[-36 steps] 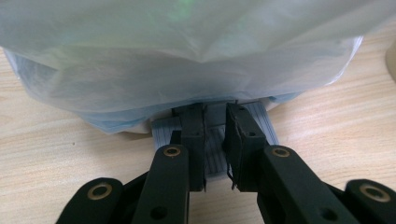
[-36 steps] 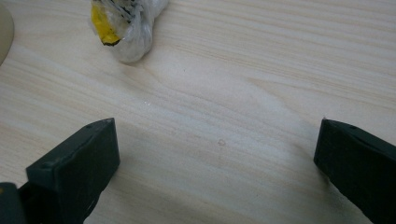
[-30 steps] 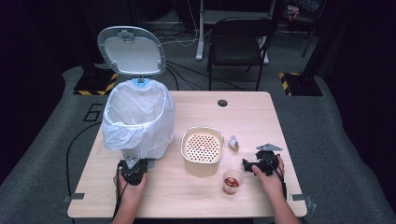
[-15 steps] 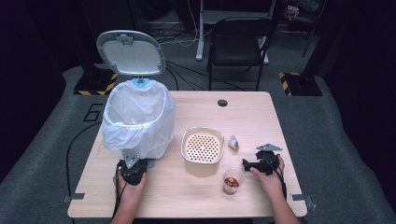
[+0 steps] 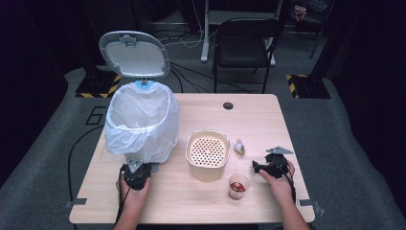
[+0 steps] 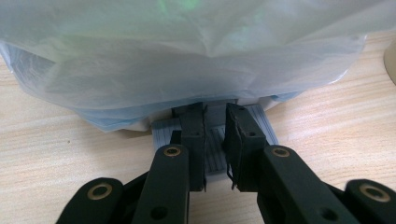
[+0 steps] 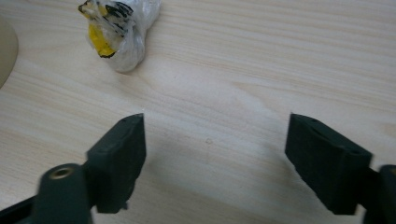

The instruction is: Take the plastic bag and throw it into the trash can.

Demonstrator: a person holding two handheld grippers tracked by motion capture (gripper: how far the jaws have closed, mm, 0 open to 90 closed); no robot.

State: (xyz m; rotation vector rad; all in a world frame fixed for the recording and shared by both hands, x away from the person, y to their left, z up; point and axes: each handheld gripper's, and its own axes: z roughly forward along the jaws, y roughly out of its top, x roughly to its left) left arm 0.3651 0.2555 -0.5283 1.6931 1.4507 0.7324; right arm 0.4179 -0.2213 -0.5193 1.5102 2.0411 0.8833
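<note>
Pedal (image 6: 212, 140) pressed by left gripper (image 6: 215, 140) (lid up).

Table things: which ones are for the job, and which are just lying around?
For the job: bin; its pedal, pressed by the left gripper; probably the wrapper.
Lying about: bowl; cup; chair.

Bin pedal (image 6: 261, 122) mostly hidden under bag (image 6: 187, 56) and fingers (image 6: 194, 140)
</note>
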